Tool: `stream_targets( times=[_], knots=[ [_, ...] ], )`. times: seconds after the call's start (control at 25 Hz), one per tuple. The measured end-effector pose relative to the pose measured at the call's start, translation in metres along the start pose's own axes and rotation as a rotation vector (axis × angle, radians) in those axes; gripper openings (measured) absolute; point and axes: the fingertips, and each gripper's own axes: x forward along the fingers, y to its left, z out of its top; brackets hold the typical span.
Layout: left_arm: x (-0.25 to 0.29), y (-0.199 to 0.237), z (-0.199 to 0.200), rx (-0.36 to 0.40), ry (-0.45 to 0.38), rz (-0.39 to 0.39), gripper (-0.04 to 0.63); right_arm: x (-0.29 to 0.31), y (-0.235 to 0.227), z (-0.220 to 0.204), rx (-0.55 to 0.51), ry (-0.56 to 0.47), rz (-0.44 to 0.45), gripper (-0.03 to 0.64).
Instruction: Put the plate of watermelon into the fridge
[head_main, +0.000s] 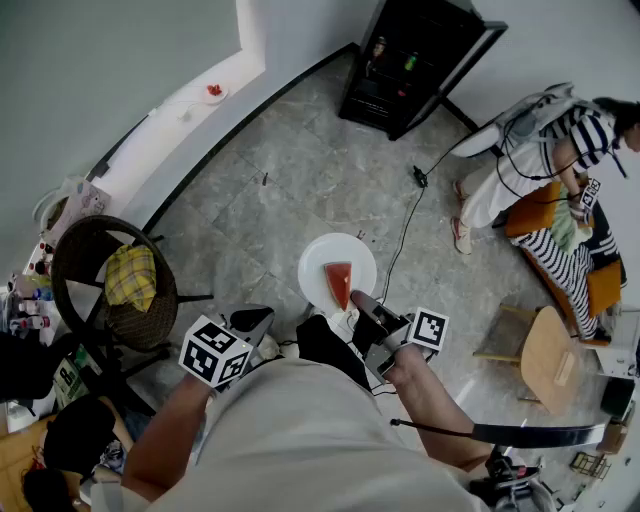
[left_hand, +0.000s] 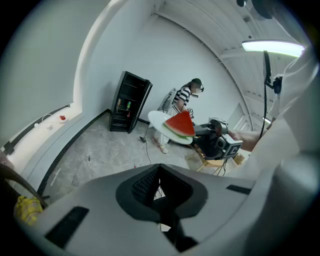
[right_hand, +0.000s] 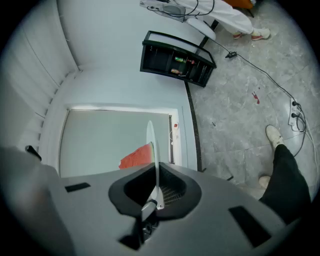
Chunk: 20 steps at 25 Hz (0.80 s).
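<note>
A white plate (head_main: 322, 256) carries one red watermelon slice (head_main: 340, 283). It hangs above the grey stone floor, in front of my body. My right gripper (head_main: 358, 302) is shut on the plate's near rim. In the right gripper view the plate (right_hand: 151, 150) shows edge-on between the jaws of my right gripper (right_hand: 152, 202), with the watermelon (right_hand: 136, 157) to its left. My left gripper (head_main: 255, 322) hangs lower left of the plate, shut and holding nothing. The left gripper view looks past my left gripper (left_hand: 161, 210) to the plate (left_hand: 159, 121) and the watermelon (left_hand: 181, 125). The black fridge (head_main: 410, 60) stands far ahead with its door open.
A person in a striped shirt (head_main: 560, 140) sits at the right on an orange seat. A black cable (head_main: 405, 225) runs across the floor from the fridge side. A wicker chair with a yellow cloth (head_main: 130, 278) stands left, and a wooden stool (head_main: 545, 360) right.
</note>
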Motion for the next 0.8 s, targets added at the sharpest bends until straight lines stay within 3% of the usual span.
stream_targets(
  times=[0.32,0.8],
  knots=[
    [0.041,0.002,0.044,0.045,0.040,-0.060,0.012,0.000,-0.004,0.049,0.012,-0.033,-0.014,0.020],
    [0.111,0.011,0.118,0.082,0.067,-0.080,0.012,0.001,-0.004,0.140,0.015,-0.045,-0.009,0.020]
  ],
)
